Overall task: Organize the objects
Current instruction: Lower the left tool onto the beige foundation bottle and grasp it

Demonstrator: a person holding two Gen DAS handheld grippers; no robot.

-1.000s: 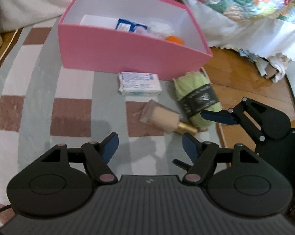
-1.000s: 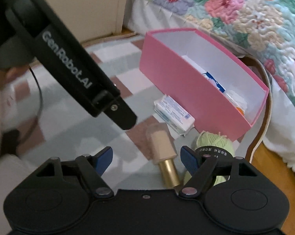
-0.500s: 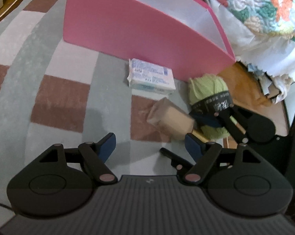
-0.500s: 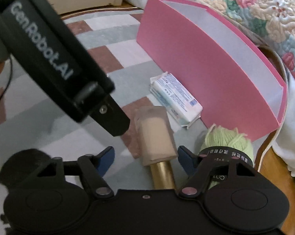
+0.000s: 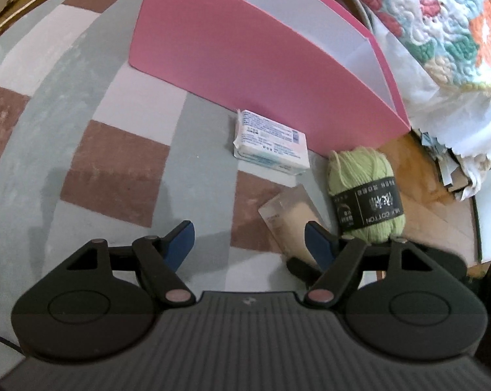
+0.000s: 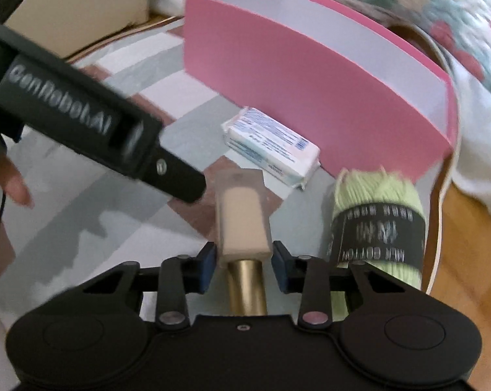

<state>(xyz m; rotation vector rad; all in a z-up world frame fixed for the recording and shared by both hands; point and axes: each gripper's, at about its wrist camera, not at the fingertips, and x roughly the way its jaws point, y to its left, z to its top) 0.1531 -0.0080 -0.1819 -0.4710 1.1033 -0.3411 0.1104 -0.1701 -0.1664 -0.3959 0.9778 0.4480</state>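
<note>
A beige bottle (image 6: 242, 215) with a gold cap lies on the rug, and my right gripper (image 6: 244, 254) is shut on it, its blue pads pressing both sides near the cap. The left wrist view shows the same bottle (image 5: 291, 215) just right of my left gripper (image 5: 247, 231), whose jaws are closing a little with nothing between them. A green yarn ball (image 6: 375, 224) with a black label lies right of the bottle. A white tissue pack (image 6: 271, 146) rests against the pink box (image 6: 310, 91) behind. The box's contents are hidden.
The checked rug (image 5: 115, 169) stretches away to the left. Wooden floor (image 5: 434, 202) and a flowered quilt (image 5: 441, 16) with white bedding lie to the right. The left gripper's black body (image 6: 82, 114) crosses the right wrist view, with a hand (image 6: 7, 176) at its edge.
The right gripper's jaws have shut onto the beige bottle. Both grippers have sunk closer to the rug, and the pink box's inside has dropped out of sight.
</note>
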